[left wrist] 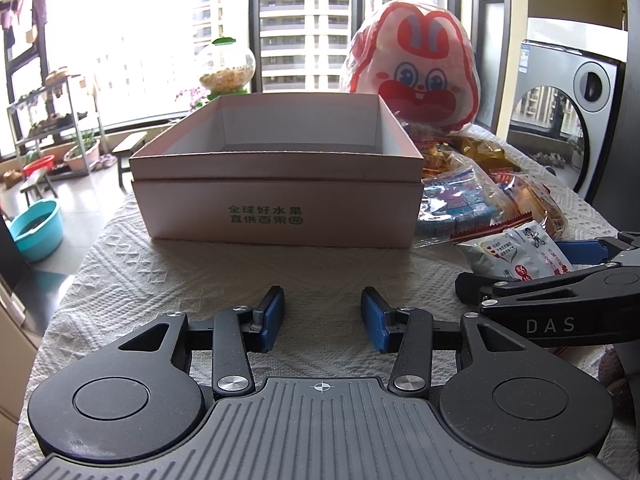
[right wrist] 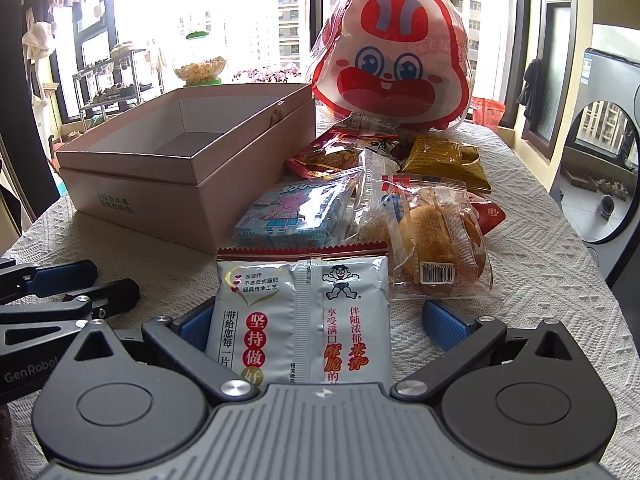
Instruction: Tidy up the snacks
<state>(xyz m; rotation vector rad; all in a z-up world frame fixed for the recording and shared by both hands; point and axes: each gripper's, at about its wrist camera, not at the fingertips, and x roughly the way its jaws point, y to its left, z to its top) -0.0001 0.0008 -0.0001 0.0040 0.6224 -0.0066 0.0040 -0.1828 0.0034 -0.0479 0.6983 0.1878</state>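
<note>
Where the table [left wrist: 168, 276] is covered, it carries a white cloth with a raised diamond weave, and tall windows [left wrist: 306, 36] behind it give onto apartment blocks. A metal shelf rack [left wrist: 52, 120] and a teal basin [left wrist: 36, 228] stand on the floor at far left; a round-doored appliance [left wrist: 568, 112] stands at right.

An open pink box [left wrist: 276, 196] with green lettering sits at centre-left, its interior showing no contents. A clear dispenser of yellow balls [left wrist: 227, 68] stands beyond it. To the right lies the snack pile: a large rabbit-face bag [right wrist: 390, 64] at the far end, a yellow packet [right wrist: 444, 162], a blue cartoon-pig pack [right wrist: 290, 216] and a wrapped bun [right wrist: 440, 244], crowded against the box's right wall.

The left gripper [left wrist: 323, 319] hovers low over bare cloth, fingers apart with nothing between them. The right gripper [right wrist: 320, 322] is spread wide around a white rice cracker packet [right wrist: 304, 320], the nearest item; its left pad is close against the packet, its right pad stands clear.
</note>
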